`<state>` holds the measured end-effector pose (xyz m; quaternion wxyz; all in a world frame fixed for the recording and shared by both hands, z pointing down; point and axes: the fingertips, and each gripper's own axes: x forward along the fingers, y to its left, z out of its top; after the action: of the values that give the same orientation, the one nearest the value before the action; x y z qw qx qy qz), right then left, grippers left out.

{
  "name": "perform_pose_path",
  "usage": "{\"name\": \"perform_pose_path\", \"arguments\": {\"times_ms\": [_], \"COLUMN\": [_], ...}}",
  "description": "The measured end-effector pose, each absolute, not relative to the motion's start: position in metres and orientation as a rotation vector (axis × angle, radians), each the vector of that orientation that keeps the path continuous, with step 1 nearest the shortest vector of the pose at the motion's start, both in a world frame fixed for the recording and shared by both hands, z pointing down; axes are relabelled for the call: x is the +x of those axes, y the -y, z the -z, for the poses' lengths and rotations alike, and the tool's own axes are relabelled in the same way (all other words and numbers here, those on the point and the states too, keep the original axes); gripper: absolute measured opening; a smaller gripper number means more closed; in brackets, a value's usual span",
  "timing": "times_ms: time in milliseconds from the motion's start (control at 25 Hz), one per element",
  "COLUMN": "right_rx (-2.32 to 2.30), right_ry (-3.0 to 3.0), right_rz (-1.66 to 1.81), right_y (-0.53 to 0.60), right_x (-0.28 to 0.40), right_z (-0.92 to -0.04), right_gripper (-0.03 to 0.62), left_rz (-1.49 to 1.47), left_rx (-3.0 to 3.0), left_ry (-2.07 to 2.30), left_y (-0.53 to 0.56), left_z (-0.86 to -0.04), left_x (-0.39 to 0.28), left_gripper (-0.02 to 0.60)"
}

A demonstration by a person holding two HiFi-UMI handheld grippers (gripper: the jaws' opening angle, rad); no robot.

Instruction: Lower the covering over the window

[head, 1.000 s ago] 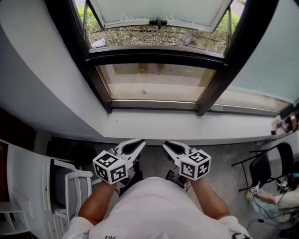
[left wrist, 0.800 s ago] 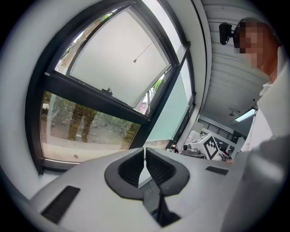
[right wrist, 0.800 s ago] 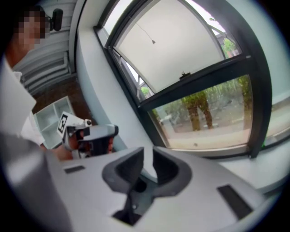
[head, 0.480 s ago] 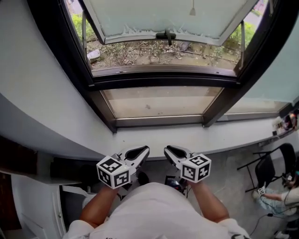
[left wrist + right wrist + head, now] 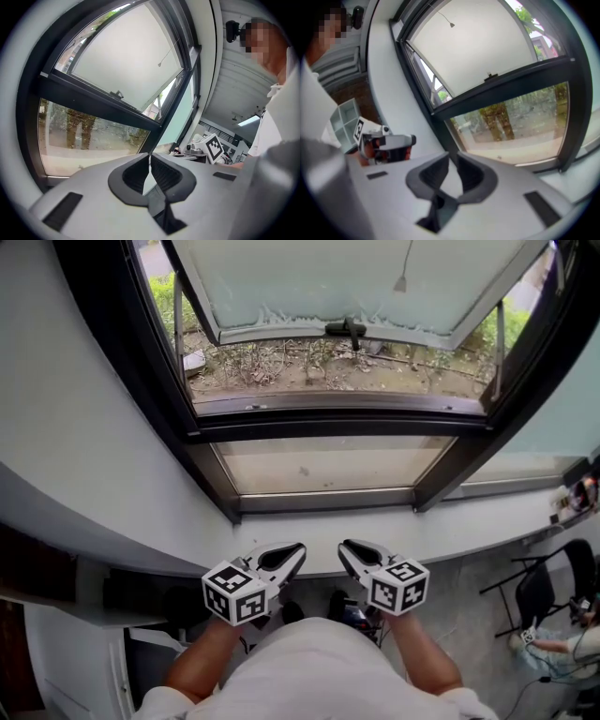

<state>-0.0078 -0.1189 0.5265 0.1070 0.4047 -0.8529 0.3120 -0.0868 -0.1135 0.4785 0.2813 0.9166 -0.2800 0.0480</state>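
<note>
A black-framed window (image 5: 202,427) fills the head view, its upper sash (image 5: 328,287) tilted outward with a handle (image 5: 348,330) on its lower rail. A thin pull cord with a small bell-shaped end (image 5: 400,282) hangs in front of the pale upper pane; it also shows as the cord end (image 5: 159,64) and the cord end (image 5: 452,25). No covering itself is in view. My left gripper (image 5: 298,547) is shut and holds nothing, just short of the white sill (image 5: 375,526). My right gripper (image 5: 345,546) is beside it, jaws a narrow gap apart and empty. Both point at the window, far below the cord.
A grey-white wall (image 5: 84,427) flanks the window on the left. A black chair (image 5: 539,587) and a seated person (image 5: 562,643) are at the lower right. The lower fixed pane (image 5: 319,463) looks onto a ledge and dry ground outside.
Both grippers and the camera have moved toward the window. The cord end has come into view at the top. Neither gripper's jaws have changed.
</note>
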Motion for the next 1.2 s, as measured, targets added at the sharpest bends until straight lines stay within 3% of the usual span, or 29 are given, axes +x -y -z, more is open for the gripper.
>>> {"name": "perform_pose_path", "arguments": {"times_ms": [840,1200], "right_rx": [1.007,1.103], "right_ry": [2.586,2.606], "right_rz": [-0.801,-0.764], "right_y": [0.171,0.191], "right_x": [0.051,0.049], "right_z": [-0.508,-0.494], "right_gripper": [0.055,0.055], "left_rz": [-0.086,-0.119], "left_rx": [2.423,2.486], "left_ry": [0.942,0.930], "left_y": [0.160,0.174], "left_z": [-0.467,-0.451], "left_x": [-0.024,-0.036], "left_gripper": [0.031,0.031]}}
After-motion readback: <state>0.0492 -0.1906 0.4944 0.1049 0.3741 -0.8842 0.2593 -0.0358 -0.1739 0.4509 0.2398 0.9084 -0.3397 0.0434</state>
